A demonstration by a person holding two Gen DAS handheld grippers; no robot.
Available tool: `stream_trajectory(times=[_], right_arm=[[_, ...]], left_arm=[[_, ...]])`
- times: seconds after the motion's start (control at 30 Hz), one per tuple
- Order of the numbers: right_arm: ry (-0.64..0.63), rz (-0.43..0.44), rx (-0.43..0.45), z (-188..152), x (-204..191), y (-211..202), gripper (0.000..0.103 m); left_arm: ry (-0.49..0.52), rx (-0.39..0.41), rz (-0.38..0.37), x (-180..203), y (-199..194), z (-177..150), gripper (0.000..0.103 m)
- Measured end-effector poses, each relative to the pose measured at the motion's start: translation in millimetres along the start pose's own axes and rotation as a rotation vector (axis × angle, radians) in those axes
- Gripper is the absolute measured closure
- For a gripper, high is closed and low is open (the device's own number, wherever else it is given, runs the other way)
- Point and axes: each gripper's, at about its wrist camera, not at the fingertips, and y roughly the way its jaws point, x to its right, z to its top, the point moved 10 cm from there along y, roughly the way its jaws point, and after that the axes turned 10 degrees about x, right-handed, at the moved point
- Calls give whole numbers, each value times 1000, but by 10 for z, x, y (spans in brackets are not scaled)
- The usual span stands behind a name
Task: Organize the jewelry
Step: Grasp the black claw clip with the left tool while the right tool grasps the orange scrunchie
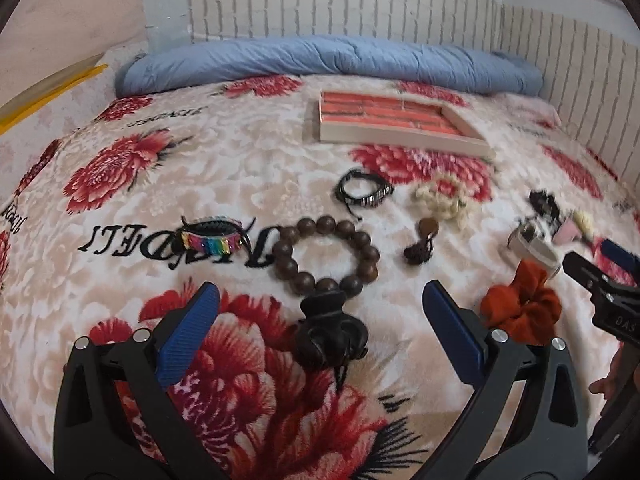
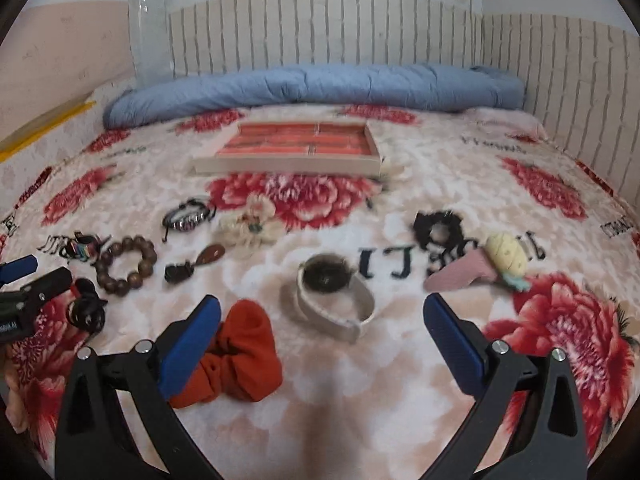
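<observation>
While both grippers hung over the bed with jaws wide apart and holding nothing, the left gripper [image 1: 320, 300] faced the bead bracelet [image 1: 326, 254], the right gripper [image 2: 322, 314] the watch [image 2: 334, 296]; the tray [image 1: 400, 136] sat farther back.

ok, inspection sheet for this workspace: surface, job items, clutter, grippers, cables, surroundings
Surface: floral blanket on a bed.
Job's things: jewelry tray with orange lining, nothing seen in it; wooden bead bracelet, rainbow bracelet, black cord bracelet and watch lie loose on the blanket.
Clutter: orange scrunchie, black scrunchie, pink clip.
Grippers: left gripper open, right gripper open, both empty.
Cables: nothing seen.
Surroundings: rolled blue quilt, brick-pattern wall.
</observation>
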Motion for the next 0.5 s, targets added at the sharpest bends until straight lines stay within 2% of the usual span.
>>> stream_trajectory(times=[0.17,0.4,0.5], right_arm=[[15,25,-65,-159,-104,147,4],[18,21,-76,-232,-153,212,4],[15,32,-94,-282,-206,239,5]], left_arm=[[-19,-28,-30,-17,85,-121,5],[-33,-63,-7,-102,204,-256,5],[-34,-69,-7,-103,232,-283,8]])
